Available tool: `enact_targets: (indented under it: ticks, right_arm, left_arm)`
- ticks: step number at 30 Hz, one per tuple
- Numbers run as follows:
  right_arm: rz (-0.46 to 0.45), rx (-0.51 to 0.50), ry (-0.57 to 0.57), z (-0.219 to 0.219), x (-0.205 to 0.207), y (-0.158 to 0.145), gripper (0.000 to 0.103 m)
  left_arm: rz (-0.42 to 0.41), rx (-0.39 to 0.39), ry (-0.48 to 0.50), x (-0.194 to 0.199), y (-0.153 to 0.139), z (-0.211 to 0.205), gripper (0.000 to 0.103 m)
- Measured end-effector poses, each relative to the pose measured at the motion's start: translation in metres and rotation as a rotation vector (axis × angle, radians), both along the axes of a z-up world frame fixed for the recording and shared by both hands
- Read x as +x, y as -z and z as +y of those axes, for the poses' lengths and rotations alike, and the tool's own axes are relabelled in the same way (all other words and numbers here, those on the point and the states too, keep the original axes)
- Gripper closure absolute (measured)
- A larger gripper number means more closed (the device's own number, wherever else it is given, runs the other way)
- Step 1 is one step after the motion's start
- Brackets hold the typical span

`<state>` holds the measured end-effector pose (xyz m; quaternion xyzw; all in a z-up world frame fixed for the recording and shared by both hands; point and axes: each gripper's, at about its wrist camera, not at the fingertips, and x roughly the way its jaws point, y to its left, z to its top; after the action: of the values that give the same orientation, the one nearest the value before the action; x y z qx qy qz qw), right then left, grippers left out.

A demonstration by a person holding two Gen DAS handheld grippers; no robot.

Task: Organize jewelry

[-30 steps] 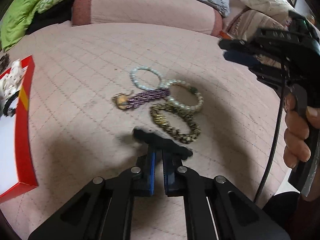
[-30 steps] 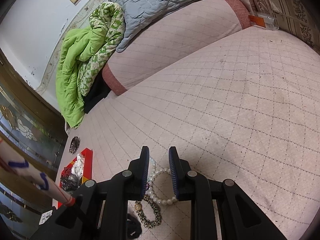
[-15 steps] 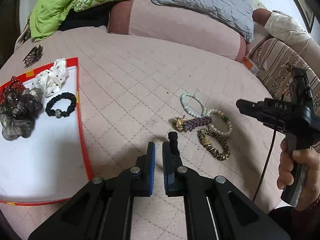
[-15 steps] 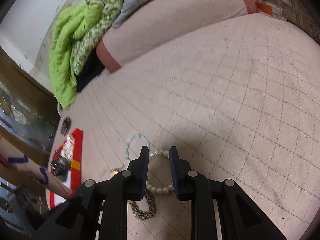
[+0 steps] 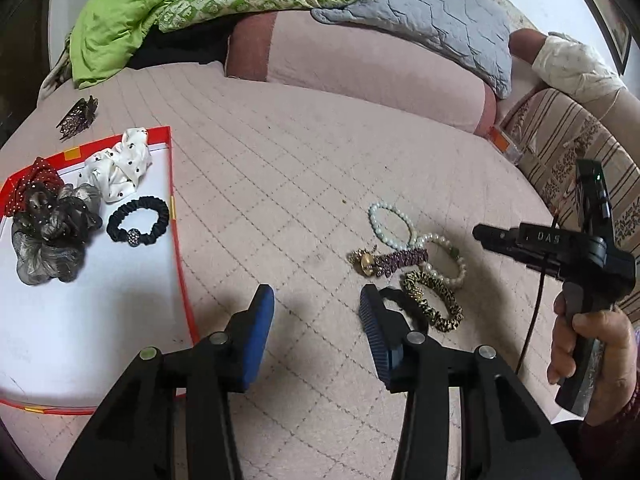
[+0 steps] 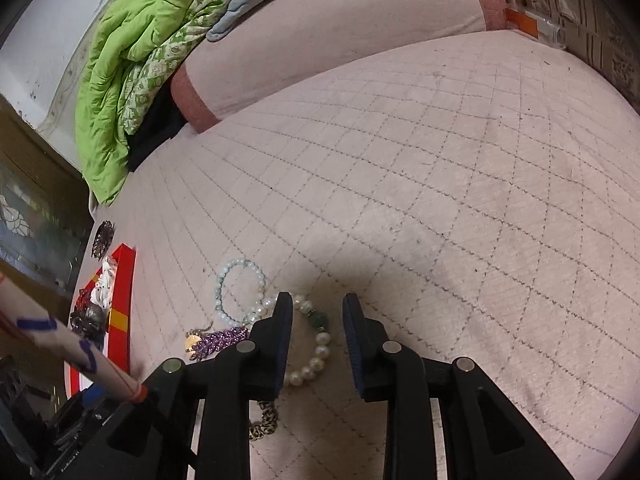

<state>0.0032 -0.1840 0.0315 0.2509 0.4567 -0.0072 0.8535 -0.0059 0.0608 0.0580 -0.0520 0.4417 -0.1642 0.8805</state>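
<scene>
The left gripper [image 5: 316, 308] has just opened wide, empty, beside the bracelets [image 5: 416, 264]; the right gripper [image 6: 316, 316], also open, hovers over the pearls [image 6: 316, 350], probably the next pick.

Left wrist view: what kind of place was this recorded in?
Most likely a home bedroom: a quilted pink bedspread, a bolster with a green comforter heaped behind it, and bracelets laid out on the bed.

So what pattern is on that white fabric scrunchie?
Small black dots on the white fabric scrunchie, clearest in the left wrist view.
</scene>
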Motion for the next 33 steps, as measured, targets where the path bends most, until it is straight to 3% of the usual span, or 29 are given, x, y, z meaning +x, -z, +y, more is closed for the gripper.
enact_targets:
  ticks: [3, 11, 12, 14, 18, 19, 20, 22, 29, 33]
  right_arm:
    - [0.011, 0.011, -0.028, 0.005, 0.002, 0.002, 0.075]
    - [0.096, -0.074, -0.109, 0.028, 0.01, 0.02, 0.075]
    - [0.103, -0.097, -0.121, 0.031, 0.01, 0.022, 0.075]
    - [0.114, -0.17, -0.138, 0.037, 0.012, 0.024, 0.091]
    - [0.119, -0.205, -0.106, 0.032, 0.014, 0.025, 0.093]
    - [0.114, -0.237, -0.092, 0.031, 0.013, 0.023, 0.094]
    - [0.106, -0.259, -0.079, 0.03, 0.012, 0.02, 0.094]
    - [0.063, -0.261, -0.036, 0.021, 0.008, 0.01, 0.094]
    - [-0.094, -0.239, 0.057, 0.006, -0.006, -0.025, 0.094]
    - [-0.225, -0.178, 0.065, 0.008, -0.014, -0.045, 0.094]
  left_arm:
    - [0.014, -0.001, 0.032, 0.0, 0.003, -0.007, 0.059]
    - [0.091, 0.001, 0.143, 0.001, 0.022, -0.05, 0.059]
    - [0.094, 0.025, 0.151, 0.002, 0.026, -0.057, 0.059]
    - [0.103, 0.068, 0.152, 0.003, 0.032, -0.067, 0.059]
    - [0.07, 0.183, 0.156, 0.003, 0.044, -0.087, 0.06]
    - [0.043, 0.212, 0.162, 0.002, 0.046, -0.09, 0.068]
    - [0.016, 0.241, 0.17, 0.001, 0.047, -0.095, 0.084]
    - [-0.011, 0.245, 0.173, -0.001, 0.047, -0.095, 0.095]
    - [-0.103, 0.19, 0.157, -0.011, 0.02, -0.074, 0.095]
    - [-0.163, 0.178, 0.115, -0.011, -0.003, -0.056, 0.095]
